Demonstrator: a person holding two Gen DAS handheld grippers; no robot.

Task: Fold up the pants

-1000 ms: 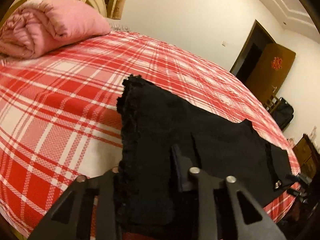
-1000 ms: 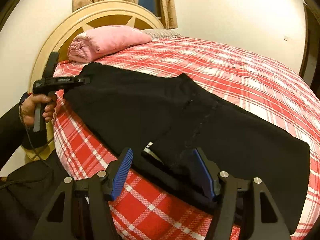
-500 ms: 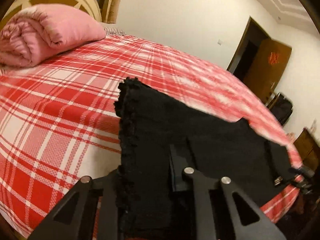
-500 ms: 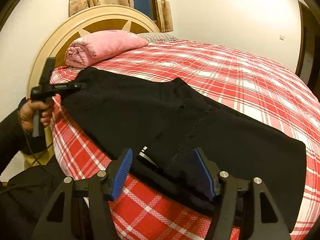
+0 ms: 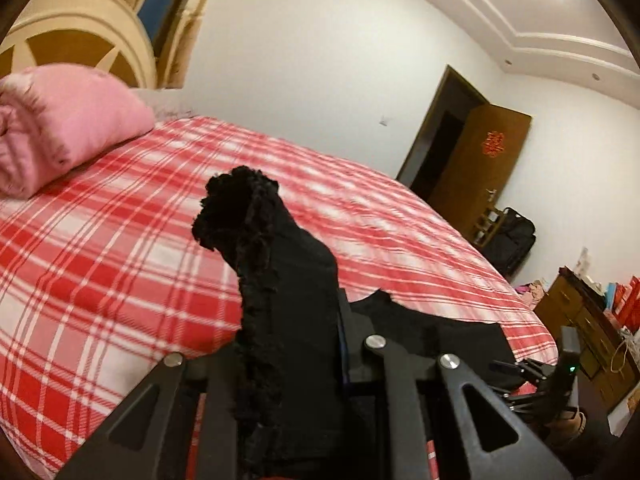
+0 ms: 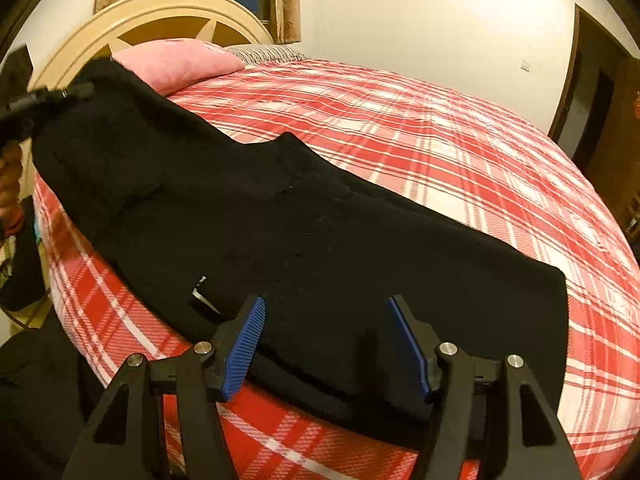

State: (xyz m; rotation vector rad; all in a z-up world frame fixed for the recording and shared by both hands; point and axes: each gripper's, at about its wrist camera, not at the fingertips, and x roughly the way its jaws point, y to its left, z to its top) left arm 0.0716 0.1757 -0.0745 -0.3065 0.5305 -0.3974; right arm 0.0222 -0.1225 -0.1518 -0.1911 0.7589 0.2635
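While the left gripper (image 5: 296, 344) has its jaws clenched on the frayed hem of the black pants (image 6: 320, 232), lifted off the plaid bed (image 6: 460, 152), the right gripper (image 6: 324, 344) hangs released over the waist end; judging by this, the first lengthwise fold is starting, and next needs carrying the hem across to the waist

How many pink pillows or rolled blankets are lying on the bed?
1: the pink rolled blanket lies at the head of the plaid bed, by the headboard. The black pants may hide others.
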